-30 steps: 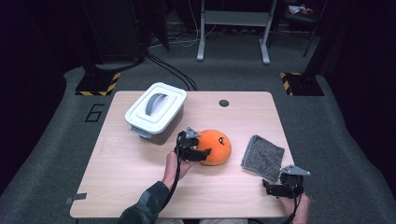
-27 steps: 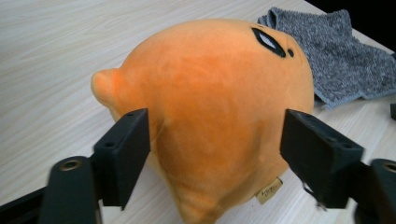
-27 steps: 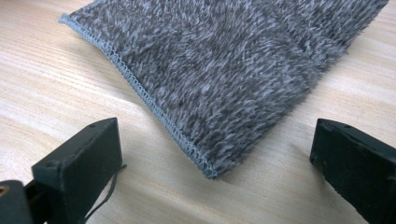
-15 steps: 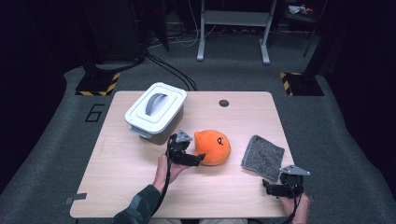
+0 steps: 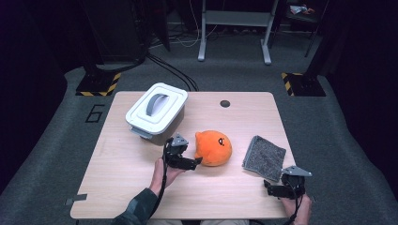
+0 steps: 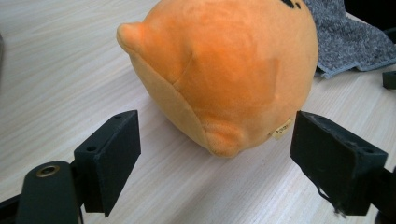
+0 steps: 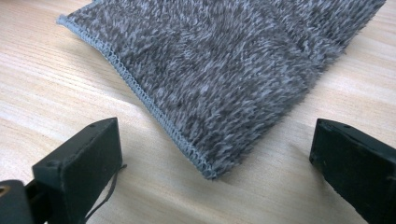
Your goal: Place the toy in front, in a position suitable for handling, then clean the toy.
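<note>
Left gripper [image 5: 196, 161], fingers spread after just opening, stands just short of the orange plush toy [image 5: 214, 147], which lies mid-surface between the lidded white box [image 5: 156, 111] and the grey cloth [image 5: 264, 157]. Nothing lies between the fingers. Right gripper [image 5: 268, 188], fingers spread, faces the cloth's corner. Step, as judged: approach; next, advance and close on the toy.

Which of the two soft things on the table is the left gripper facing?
The orange plush toy: round and bright, right ahead of the left gripper, whose jaws stand open. The flat grey cloth lies farther right.
</note>
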Demonstrator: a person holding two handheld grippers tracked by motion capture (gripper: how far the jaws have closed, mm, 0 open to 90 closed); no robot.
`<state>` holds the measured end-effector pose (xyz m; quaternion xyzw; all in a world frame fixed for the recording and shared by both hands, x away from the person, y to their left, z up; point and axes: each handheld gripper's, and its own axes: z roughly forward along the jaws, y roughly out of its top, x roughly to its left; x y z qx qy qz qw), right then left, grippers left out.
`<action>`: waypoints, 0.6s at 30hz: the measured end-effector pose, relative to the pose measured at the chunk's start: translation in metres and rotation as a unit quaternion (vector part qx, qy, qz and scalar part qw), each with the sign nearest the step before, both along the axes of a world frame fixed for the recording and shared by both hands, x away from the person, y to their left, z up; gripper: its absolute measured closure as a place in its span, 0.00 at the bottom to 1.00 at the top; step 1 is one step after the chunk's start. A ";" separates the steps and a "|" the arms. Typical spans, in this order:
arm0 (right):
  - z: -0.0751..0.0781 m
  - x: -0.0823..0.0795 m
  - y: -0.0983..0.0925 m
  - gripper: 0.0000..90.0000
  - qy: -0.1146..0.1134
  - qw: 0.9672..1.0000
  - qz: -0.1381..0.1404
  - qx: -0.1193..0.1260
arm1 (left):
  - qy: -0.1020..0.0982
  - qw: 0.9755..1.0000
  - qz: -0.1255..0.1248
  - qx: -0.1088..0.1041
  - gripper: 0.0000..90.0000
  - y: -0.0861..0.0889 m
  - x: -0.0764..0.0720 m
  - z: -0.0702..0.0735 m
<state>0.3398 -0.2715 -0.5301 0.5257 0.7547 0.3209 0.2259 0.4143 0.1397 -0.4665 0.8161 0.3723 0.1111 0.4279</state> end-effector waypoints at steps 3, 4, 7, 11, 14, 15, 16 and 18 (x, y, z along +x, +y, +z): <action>0.000 0.000 0.000 0.02 0.000 1.000 0.000 0.000 | 0.001 1.000 0.000 -0.003 0.19 0.000 0.000 -0.003; 0.000 0.000 0.000 0.02 0.000 1.000 0.000 0.000 | 0.000 1.000 -0.001 -0.003 0.20 -0.001 -0.001 -0.004; 0.000 0.000 0.000 0.02 0.000 1.000 0.000 0.000 | 0.001 1.000 -0.007 -0.008 0.24 -0.003 -0.001 -0.005; 0.000 0.000 0.000 0.02 0.000 1.000 0.001 0.000 | 0.007 1.000 -0.007 -0.009 0.34 -0.006 -0.002 -0.009; 0.000 0.000 0.000 0.02 0.000 1.000 0.001 0.000 | 0.011 1.000 -0.008 -0.014 0.41 -0.007 -0.002 -0.012; 0.000 0.000 0.000 0.02 0.000 1.000 0.001 0.000 | 0.015 1.000 -0.008 -0.017 0.43 -0.008 -0.002 -0.014; 0.000 0.000 0.000 0.02 0.000 1.000 0.001 0.000 | 0.013 1.000 -0.008 -0.012 0.45 -0.008 -0.001 -0.014; 0.000 0.000 0.000 0.02 0.000 1.000 0.000 0.000 | 0.020 1.000 -0.010 -0.017 0.49 -0.008 -0.001 -0.016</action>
